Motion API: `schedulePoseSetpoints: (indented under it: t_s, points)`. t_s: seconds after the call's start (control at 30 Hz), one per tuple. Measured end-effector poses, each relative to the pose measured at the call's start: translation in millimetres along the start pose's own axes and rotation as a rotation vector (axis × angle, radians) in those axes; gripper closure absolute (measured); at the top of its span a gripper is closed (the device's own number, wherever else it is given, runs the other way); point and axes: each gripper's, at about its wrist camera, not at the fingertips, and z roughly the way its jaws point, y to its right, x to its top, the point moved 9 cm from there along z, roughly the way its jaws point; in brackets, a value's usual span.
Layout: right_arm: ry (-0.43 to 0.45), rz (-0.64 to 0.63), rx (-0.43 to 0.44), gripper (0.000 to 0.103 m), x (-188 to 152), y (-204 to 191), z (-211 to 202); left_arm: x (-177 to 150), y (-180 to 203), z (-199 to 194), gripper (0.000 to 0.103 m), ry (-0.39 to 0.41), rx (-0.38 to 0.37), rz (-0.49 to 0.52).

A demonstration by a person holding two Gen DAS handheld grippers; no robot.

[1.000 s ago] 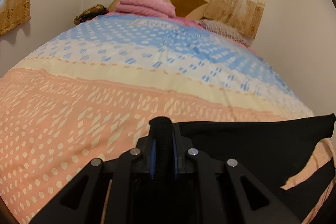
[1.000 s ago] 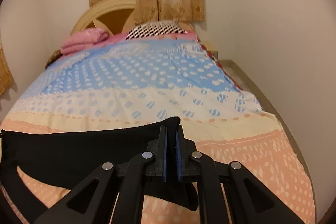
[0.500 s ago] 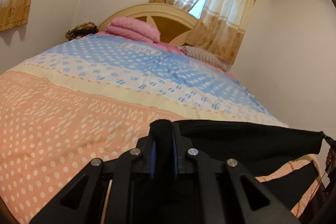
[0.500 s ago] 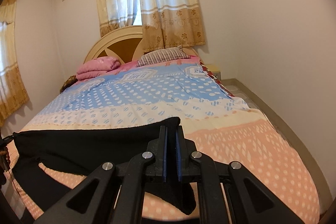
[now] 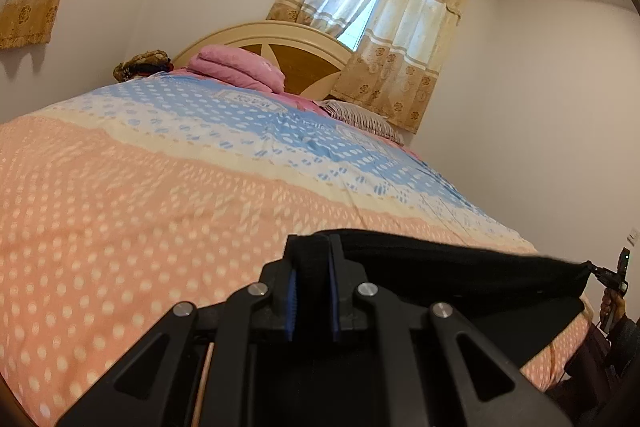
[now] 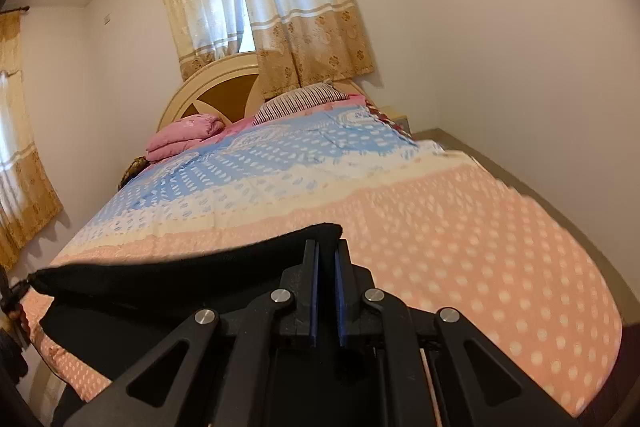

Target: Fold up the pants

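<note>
Left gripper (image 5: 312, 267) clenched on a thick roll of black fabric, one end of the black pants (image 5: 460, 271); right gripper (image 6: 326, 259) clamped likewise on the opposite end, black pants (image 6: 168, 275) pinched thin between blue ribbed pads. Stretched taut between the two sets of fingers as a dark band, held just above the near, peach part of the bedspread (image 5: 120, 211), with the rest of the garment sagging below the band toward the bed edge. Seen only from the left wrist: the far end of the band, off to the right of the fingers, with the other gripper's tip and part of a hand (image 5: 612, 303) beside it; also a brown bundle (image 5: 140, 65) by the headboard, far ahead and left of the fingers. Seen only from the right wrist: a floor strip (image 6: 520, 171) along the wall to the right of the fingers, a small bedside table (image 6: 396, 119) beyond the bed's far corner, and a second curtain (image 6: 20, 155) far left. Shared by both: matte, smooth-woven pants; soft cotton bedspread (image 6: 460, 227) banded peach with pale dots, then cream, then blue; folded pink quilt (image 5: 236, 67), puffy and rounded; striped pillow (image 6: 300, 101); arched cream headboard (image 5: 280, 35) with brown panels; sheer, floral-bordered curtain (image 6: 264, 11) over the window, straight ahead above the fingers.
</note>
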Motion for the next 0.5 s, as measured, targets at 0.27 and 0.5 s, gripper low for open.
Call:
schedulePoseSetpoints:
  t_s: [0.27, 0.5]
  points:
    - [-0.033, 0.080, -0.061, 0.101, -29.1, 42.8, -7.8, -44.5, -5.6, -18.3, 0.090, -0.041, 0.019, 0.032]
    - [-0.061, 0.077, -0.049, 0.101, -44.3, 45.4, -24.1, -66.3, -10.4, -23.5, 0.078, -0.081, 0.098, 0.112]
